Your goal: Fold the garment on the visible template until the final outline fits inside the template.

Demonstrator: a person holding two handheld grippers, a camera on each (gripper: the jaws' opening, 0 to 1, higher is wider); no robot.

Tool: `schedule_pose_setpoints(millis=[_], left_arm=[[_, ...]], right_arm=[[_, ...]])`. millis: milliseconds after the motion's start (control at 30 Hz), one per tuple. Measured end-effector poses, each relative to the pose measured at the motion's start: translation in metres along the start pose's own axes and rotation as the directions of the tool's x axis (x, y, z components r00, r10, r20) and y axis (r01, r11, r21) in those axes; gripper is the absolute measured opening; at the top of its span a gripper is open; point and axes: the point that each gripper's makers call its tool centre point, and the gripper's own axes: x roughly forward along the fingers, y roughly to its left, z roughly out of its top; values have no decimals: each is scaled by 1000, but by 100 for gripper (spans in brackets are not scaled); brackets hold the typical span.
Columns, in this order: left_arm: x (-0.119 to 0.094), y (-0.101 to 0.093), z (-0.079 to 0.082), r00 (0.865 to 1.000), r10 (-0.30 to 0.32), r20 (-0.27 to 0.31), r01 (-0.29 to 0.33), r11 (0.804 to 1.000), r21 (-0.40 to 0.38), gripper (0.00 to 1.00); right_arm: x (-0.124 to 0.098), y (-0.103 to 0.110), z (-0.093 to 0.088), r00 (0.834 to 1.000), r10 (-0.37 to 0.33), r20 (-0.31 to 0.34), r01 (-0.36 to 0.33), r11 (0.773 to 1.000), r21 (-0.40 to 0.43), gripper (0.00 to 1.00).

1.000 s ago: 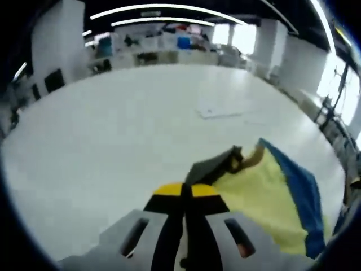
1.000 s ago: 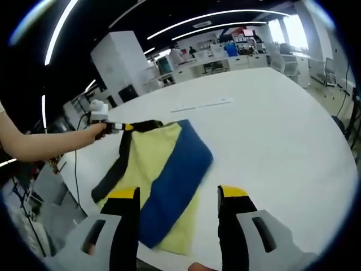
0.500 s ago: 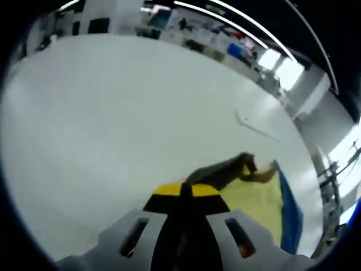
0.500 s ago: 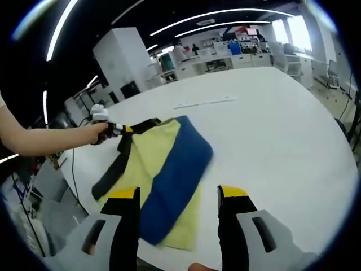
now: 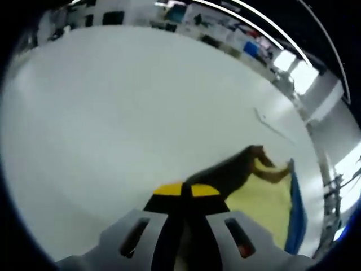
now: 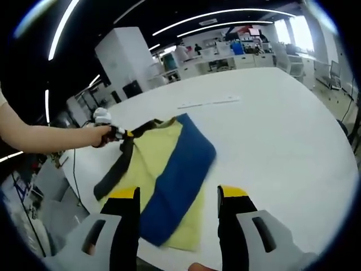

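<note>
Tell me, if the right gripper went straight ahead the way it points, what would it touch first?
Probably the garment: its blue and yellow edge lies just beyond the open right gripper, though depth is unclear.

The left gripper view is taken low and close over the white table [image 5: 113, 113], rolled, along the garment's [image 5: 254, 197] dark edge. The right gripper view is set higher and farther back, facing the whole garment [image 6: 169, 169]. Garment and table are shared by both
</note>
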Motion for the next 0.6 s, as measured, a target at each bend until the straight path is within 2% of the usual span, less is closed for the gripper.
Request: schedule_pose_setpoints(millis=[267,500,600], left_arm=[[1,2,5,1000,-6,-25,6,1000,8,1],[-8,8,15,1000,2,5,-2,997,83,4],[-17,9,19,999,12,32,-17,989,150,13]], right_arm=[[2,0,1,1000,2,0,-2,1000,3,55],[8,6,5,1000,23,8,-22,1000,-5,55],[8,10,6,999,32,13,-32,999,-9,55]])
